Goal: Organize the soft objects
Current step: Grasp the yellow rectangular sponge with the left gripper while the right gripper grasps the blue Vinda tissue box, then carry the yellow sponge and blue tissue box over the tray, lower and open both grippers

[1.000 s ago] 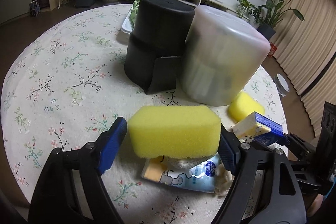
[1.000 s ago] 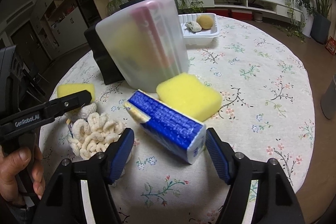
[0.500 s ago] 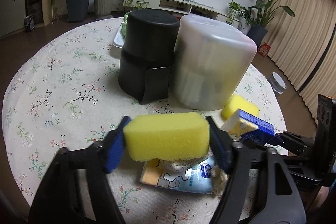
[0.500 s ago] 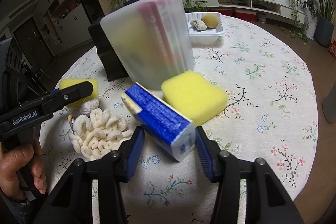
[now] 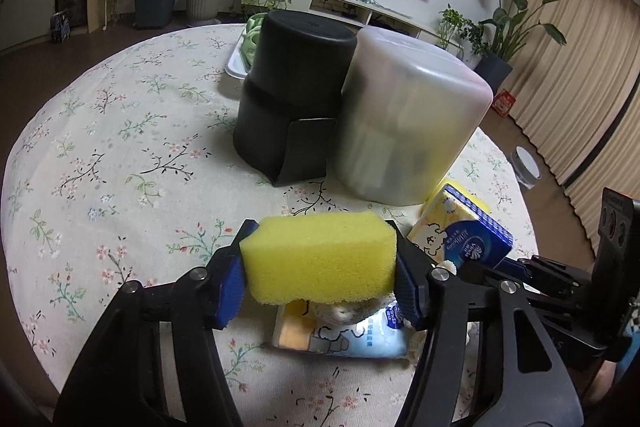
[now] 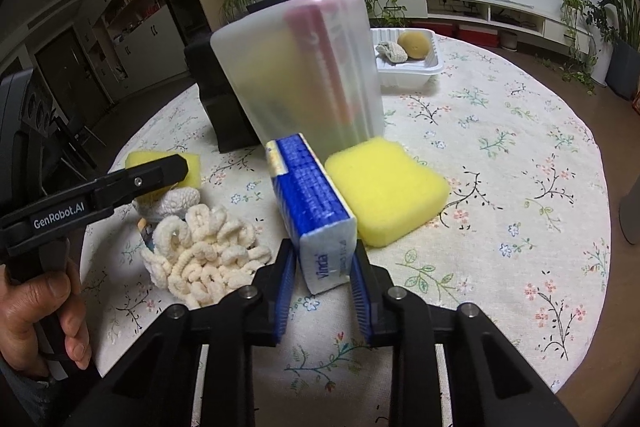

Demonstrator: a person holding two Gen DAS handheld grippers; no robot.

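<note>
Left wrist view: the left gripper [image 5: 320, 263] is closed on a yellow sponge [image 5: 318, 261], its blue pads pressing the two short ends, the sponge held just above a flat tissue packet [image 5: 340, 337] lying on the floral tablecloth [image 5: 100, 147]. At 12 o'clock from the sponge stand a black bin [image 5: 292, 99] and, touching it at its 3 o'clock, a frosted bin [image 5: 404, 123], both bottom-up.

In the right wrist view, the right gripper [image 6: 322, 277] is closed on the near end of a blue tissue pack [image 6: 314, 211], which tilts up off the cloth. A second sponge [image 6: 384, 191] lies just beside the pack at 2 o'clock, a cream knitted scrubber [image 6: 204, 251] at 9 o'clock, and a white tray [image 6: 408, 67] sits far off at 1 o'clock behind the frosted bin.

Both held things look light. The sponge is soft and will likely dent under the pads, so the end-to-end grip seems right, with a gentle squeeze. The tissue pack is soft under a slick wrapper and is held at one end only; it may sag or slip, so a hold nearer its middle would probably be steadier.
</note>
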